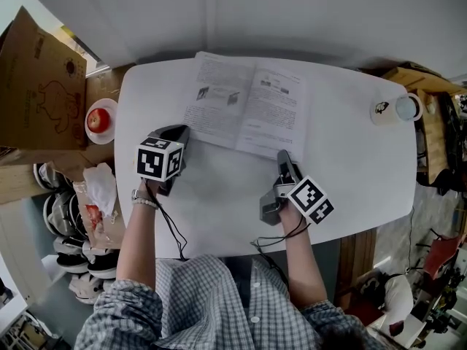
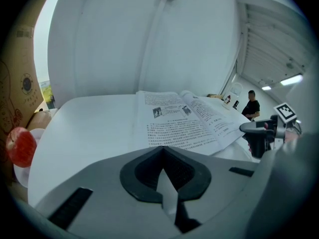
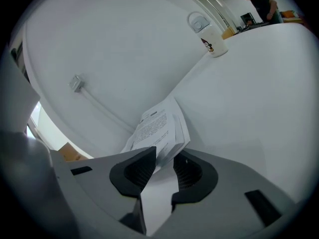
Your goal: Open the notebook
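Head view has the notebook [image 1: 244, 104] lying open and flat on the far middle of the white desk [image 1: 350, 159], with its printed pages facing up. The left tool [image 1: 175, 132] sits just beside the notebook's near left corner; whether it touches the paper cannot be told. In the left gripper view its jaws are clenched together with nothing between them. The right tool [image 1: 283, 156] points at the notebook's near right corner. The right gripper view shows its jaws released and standing apart; the corner of the pages reaches into the gap, but the pads do not press on it. A white cup [image 1: 394, 109] stands near the desk's far right edge, well apart from the notebook. Off the desk's left side, a red apple [image 1: 98, 119] rests on a white plate [image 1: 111, 106] beside a cardboard box [image 1: 36, 86]
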Demonstrator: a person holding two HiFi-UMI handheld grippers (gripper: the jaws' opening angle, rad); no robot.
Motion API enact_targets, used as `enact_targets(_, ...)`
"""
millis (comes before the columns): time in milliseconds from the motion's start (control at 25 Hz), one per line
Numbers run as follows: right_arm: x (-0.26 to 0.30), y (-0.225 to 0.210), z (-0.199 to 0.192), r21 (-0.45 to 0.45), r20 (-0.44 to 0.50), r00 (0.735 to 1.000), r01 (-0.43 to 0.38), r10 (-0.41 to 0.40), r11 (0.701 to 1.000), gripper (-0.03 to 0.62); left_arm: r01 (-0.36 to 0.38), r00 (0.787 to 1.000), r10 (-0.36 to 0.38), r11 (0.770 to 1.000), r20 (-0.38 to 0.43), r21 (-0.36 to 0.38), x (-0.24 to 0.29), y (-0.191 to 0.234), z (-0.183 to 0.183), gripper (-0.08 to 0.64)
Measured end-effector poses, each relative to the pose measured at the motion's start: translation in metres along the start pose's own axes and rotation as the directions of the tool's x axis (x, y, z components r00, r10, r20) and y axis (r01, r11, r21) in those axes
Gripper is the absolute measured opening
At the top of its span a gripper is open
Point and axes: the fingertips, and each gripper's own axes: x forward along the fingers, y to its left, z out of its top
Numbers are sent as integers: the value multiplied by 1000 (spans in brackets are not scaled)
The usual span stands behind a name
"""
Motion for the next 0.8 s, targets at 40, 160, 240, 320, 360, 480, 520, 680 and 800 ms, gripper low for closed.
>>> enact_targets(40,-1,-2,-1,9,-3,1000,-1,2,1000,86,3,1000,-3,1000,-1,-4,0,0,0,8)
enact_targets(160,-6,-10,-2,34,-12,1000,2,-1,999,86,5,1000,-5,1000,-3,-12,1,0,0,8)
enact_targets(240,-9,-14,-3,34,-18,1000,5,-5,999,86,1,1000,-1,1000,-2,-17,1,1,0,8)
enact_targets(320,-13,-18,-3,36,-18,1000,17,-16,999,86,-4,1000,4,1000,0,-27,1,2,1,8)
enact_targets(360,-17,-22,-2,42,-13,1000,27,-26,999,86,-6,1000,6,1000,0,-31,1,2,1,8)
enact_targets(480,-27,-34,-1,64,-1,999,49,-49,997,86,-11,1000,11,999,2,-40,1,3,1,8)
enact_targets(520,-30,-36,-1,65,0,999,48,-48,997,86,-13,1000,13,999,3,-42,1,3,1,8)
enact_targets(680,-38,-31,5,41,4,1000,12,-12,999,86,-24,1000,25,998,9,-49,1,2,2,8)
enact_targets(800,-37,-16,8,-23,12,999,-32,33,999,72,-30,999,32,997,24,-64,0,1,3,8)
